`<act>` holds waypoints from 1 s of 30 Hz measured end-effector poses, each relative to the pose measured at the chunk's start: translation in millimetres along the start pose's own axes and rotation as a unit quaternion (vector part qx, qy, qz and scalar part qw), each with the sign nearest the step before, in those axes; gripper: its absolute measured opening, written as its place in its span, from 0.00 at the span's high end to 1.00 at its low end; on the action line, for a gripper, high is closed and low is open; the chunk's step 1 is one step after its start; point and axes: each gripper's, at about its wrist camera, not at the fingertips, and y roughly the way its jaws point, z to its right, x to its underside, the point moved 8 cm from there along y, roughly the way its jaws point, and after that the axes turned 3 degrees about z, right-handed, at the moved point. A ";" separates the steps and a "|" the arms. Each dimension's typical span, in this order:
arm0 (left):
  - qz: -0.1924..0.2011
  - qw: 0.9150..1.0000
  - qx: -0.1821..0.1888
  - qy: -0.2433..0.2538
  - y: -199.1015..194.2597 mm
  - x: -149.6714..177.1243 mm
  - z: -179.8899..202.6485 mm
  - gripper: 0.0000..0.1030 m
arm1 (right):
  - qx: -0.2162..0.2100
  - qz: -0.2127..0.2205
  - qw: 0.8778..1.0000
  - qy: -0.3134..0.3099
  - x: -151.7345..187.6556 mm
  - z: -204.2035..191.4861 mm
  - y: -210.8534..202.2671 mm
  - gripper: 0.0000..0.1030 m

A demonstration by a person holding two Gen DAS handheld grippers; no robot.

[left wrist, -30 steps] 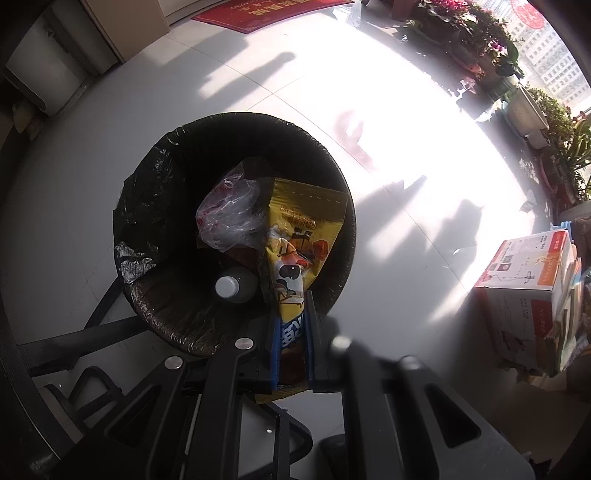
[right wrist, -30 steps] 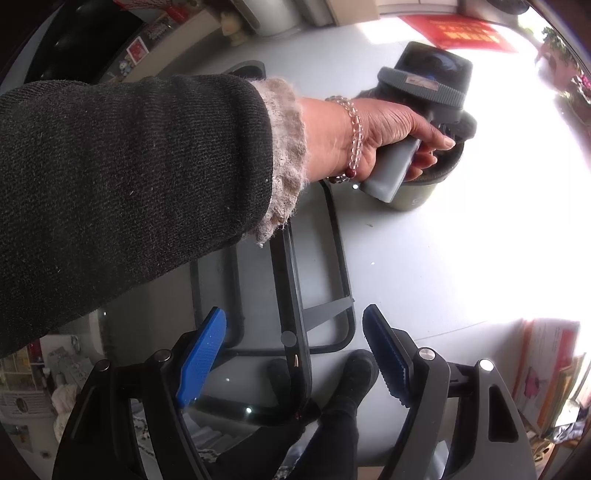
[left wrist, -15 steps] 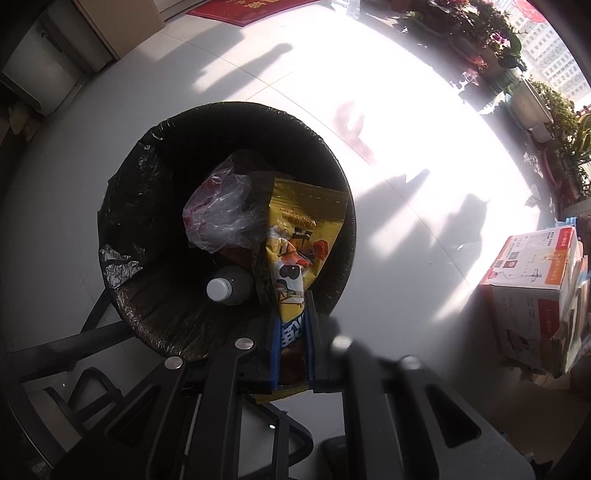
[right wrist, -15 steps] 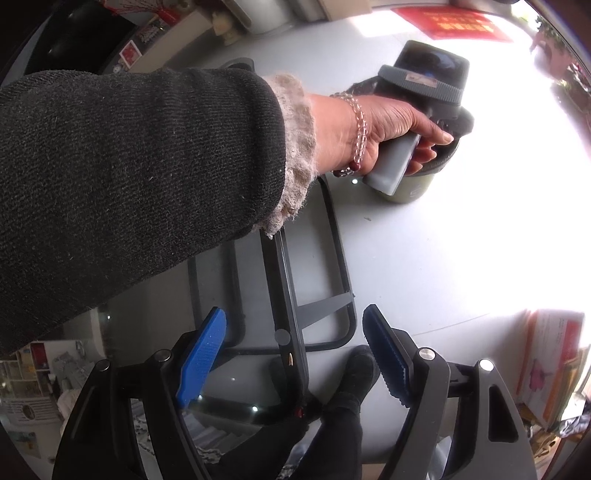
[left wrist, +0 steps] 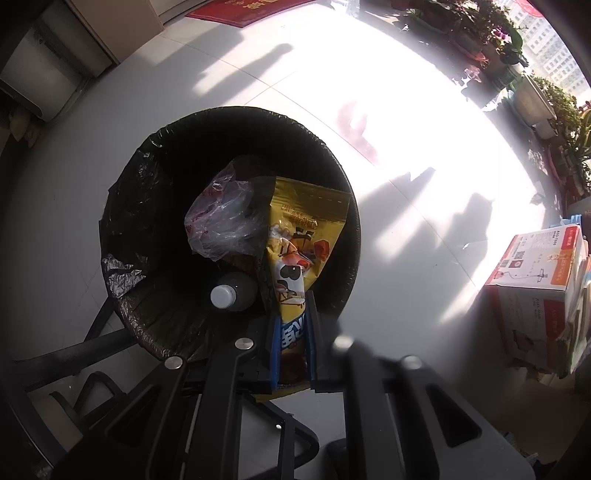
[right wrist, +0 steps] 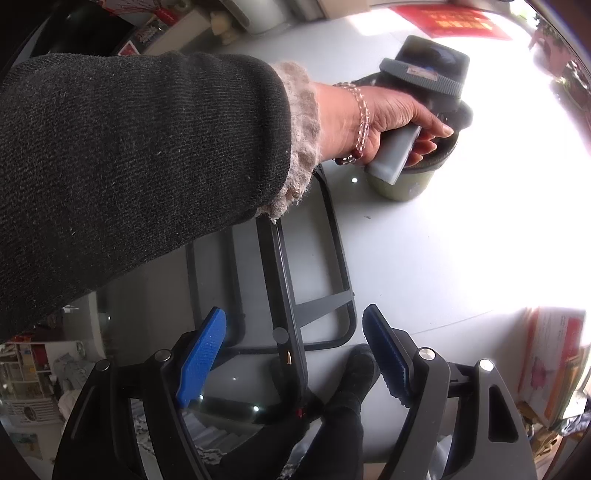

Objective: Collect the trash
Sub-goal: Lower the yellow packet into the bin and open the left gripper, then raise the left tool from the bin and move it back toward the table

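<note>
My left gripper [left wrist: 291,325] points straight down and is shut on a yellow snack wrapper [left wrist: 299,240], which hangs over the black-lined trash bin [left wrist: 147,192]. Inside the bin lie a crumpled clear plastic bag [left wrist: 221,221] and a bottle with a white cap [left wrist: 223,295]. In the right wrist view a hand [right wrist: 373,118] in a dark sleeve holds the left gripper's grey handle above the same bin [right wrist: 406,184]. My right gripper [right wrist: 295,339] stands open over a glass table with black frame bars [right wrist: 284,280], nothing between its blue pads [right wrist: 203,350].
A white and orange cardboard box [left wrist: 535,280] stands on the floor right of the bin. Potted plants [left wrist: 535,96] line the sunlit far right. A red mat [left wrist: 243,9] lies at the top. A person's black shoe [right wrist: 360,369] shows under the glass table.
The bin has shifted slightly in the left wrist view as the left hand moved a little over it. The wrapper stays clamped. The right gripper has not moved.
</note>
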 end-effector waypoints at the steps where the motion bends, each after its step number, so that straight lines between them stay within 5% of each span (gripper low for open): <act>1: -0.002 1.000 -0.001 -0.003 1.1 0.0 -1.1 0.88 | 0.000 0.000 1.000 0.000 0.0 0.4 -0.1 0.28; 11: -0.011 1.000 -0.018 -0.021 2.8 1.8 -15.6 0.76 | 0.000 0.000 1.000 0.004 3.3 7.4 0.7 0.28; 13: -0.013 0.999 -0.020 -0.026 2.4 2.4 -18.3 0.58 | -0.001 0.000 1.000 0.003 4.1 6.7 1.1 0.28; 16: -0.001 0.999 -0.025 -0.028 -2.4 0.8 -21.8 0.45 | -0.003 0.000 1.000 0.000 4.1 6.6 1.6 0.28; 30: -0.001 0.999 -0.024 -0.032 -7.1 1.3 -26.4 0.45 | -0.004 -0.002 1.000 -0.003 5.5 3.4 7.4 0.28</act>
